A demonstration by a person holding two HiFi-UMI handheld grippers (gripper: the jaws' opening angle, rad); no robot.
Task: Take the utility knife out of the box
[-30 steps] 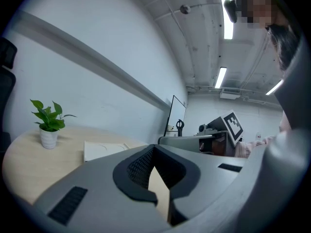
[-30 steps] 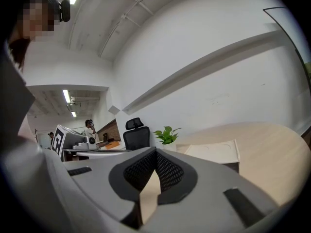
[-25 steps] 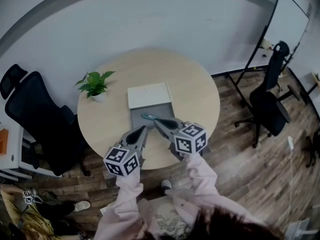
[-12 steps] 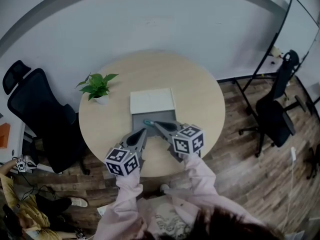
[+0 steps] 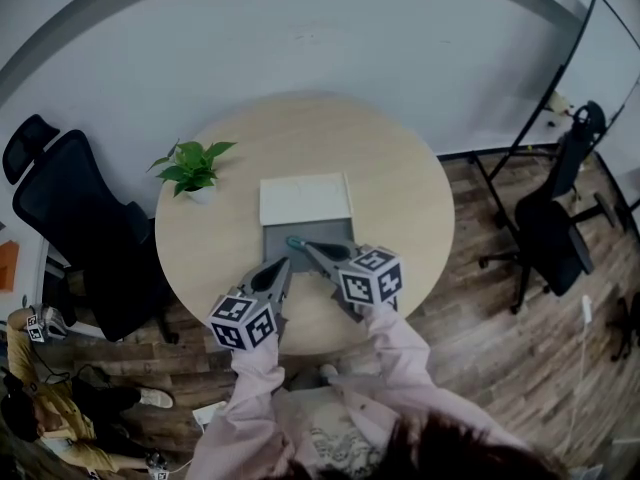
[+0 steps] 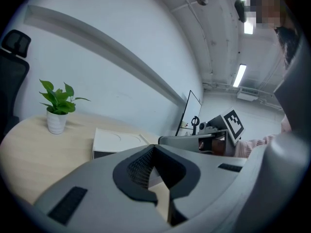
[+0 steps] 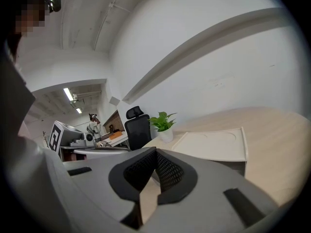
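From my seat I count two grippers over one round table (image 5: 400, 183). The left gripper (image 5: 283, 264) and the right gripper (image 5: 303, 246) both reach in from the near edge, each carrying one of the two marker cubes (image 5: 243, 320), and each is held by an arm in one of two pale pink sleeves (image 5: 405, 343).

In its own view, the left gripper (image 6: 154, 148) has its jaws pressed together at the tips with nothing between them. The right gripper (image 7: 155, 152) reads the same way in its own view: jaws together, nothing caught in them.

There is one box (image 5: 305, 200) at the middle of the table, with a white top on the far side and a grey part nearer me. The one utility knife (image 5: 296, 241) shows as a small teal shape on that grey part, right at the right gripper's tip (I cannot tell from up here whether the tip touches it). The left gripper's tip sits just beside the box's near edge.

One potted plant (image 5: 192, 168) stands well left of the box, near the table's rim. I count two black office chairs (image 5: 75, 233), one on either side of the table, and one whiteboard (image 5: 600, 58) on a stand at the far right.
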